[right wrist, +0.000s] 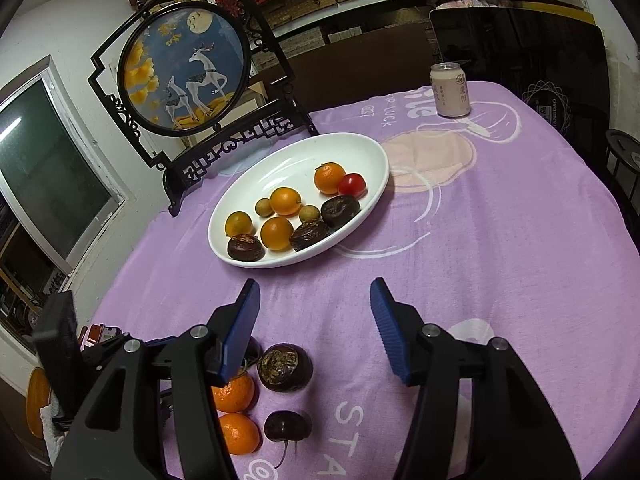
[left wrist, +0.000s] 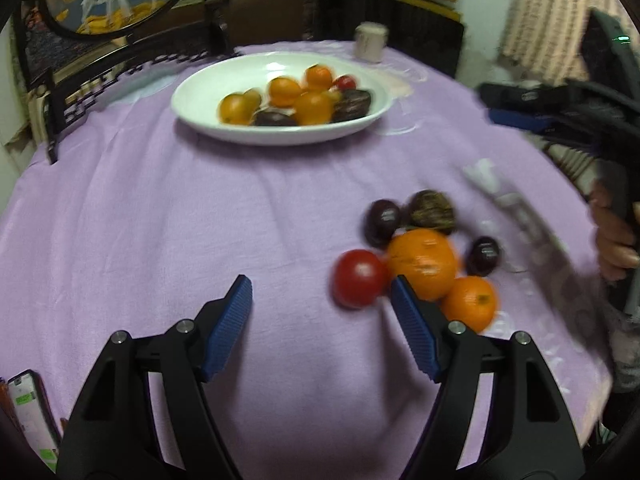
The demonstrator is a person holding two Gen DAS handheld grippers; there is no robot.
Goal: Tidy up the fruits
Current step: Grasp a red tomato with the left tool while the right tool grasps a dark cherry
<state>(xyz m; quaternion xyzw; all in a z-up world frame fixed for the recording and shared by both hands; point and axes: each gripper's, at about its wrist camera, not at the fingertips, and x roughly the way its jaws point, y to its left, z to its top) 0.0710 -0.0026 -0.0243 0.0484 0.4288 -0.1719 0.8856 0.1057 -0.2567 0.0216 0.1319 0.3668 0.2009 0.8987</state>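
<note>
Both the left hand-held gripper (left wrist: 322, 294) and right hand-held gripper (right wrist: 315, 300) gape, ribbed blue pads (left wrist: 230, 326) over fuzzy lilac cloth (right wrist: 500, 240)

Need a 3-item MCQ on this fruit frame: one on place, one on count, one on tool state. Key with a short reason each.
1. Where does the drink can stand?
A. in the plate
B. on the cloth beyond the plate
C. among the loose fruit

2. How many red tomatoes lie in the white plate?
A. none
B. one
C. three

3. How is the right tool?
A. open, holding nothing
B. shut on an orange
C. shut on the can

Key: B, the can sits on the purple cloth past the plate's far rim; B, a single tomato beside an orange; A, its blue pads are spread wide with only cloth between.
</note>
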